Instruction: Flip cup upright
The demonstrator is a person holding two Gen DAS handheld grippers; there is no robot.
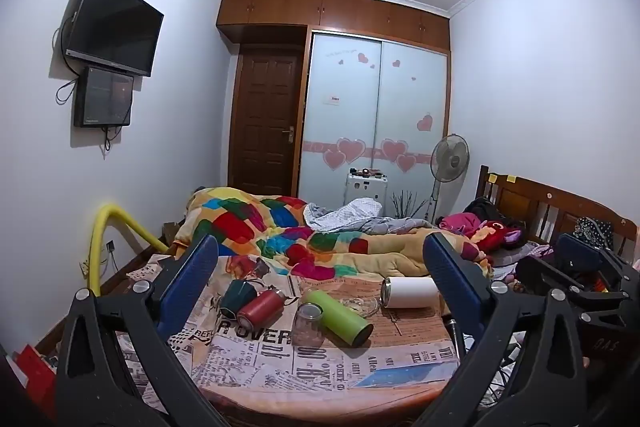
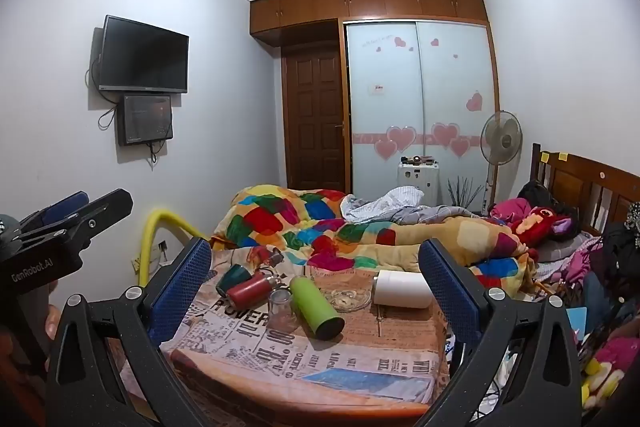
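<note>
L gripper [image 1: 320, 291]: jaws wide, nothing between them, held above the near edge of the desk [image 1: 280, 379], which wears a newsprint-pattern cloth. R gripper [image 2: 316, 287]: jaws wide too, gripping nothing, same sort of hover; in its view the L gripper's body shows at 9 o'clock.

On the desk, L to R in the L wrist view:
- dark green cup [image 1: 239, 297] on its side at approx 10 o'clock from desk centre, touching the red bottle.
- red bottle [image 1: 260, 311] lying down, open mouth toward the camera.
- clear glass cup [image 1: 307, 325] near desk centre, standing mouth-down, just beside the green bottle.
- green bottle [image 1: 340, 319] lying diagonal, dark base toward 5 o'clock.
- glass dish [image 1: 362, 305] behind the green bottle, at 1 o'clock from the glass cup.
- white tumbler [image 1: 410, 291] on its side at 2 o'clock, metal rim pointing L; far end hidden behind the L gripper's R finger.

Beyond the desk: bed w/ patchwork quilt [image 1: 288, 231] at 12 o'clock. TV [image 1: 114, 25] on the wall at 10 o'clock, standing fan [image 1: 448, 159] at 2 o'clock.
</note>
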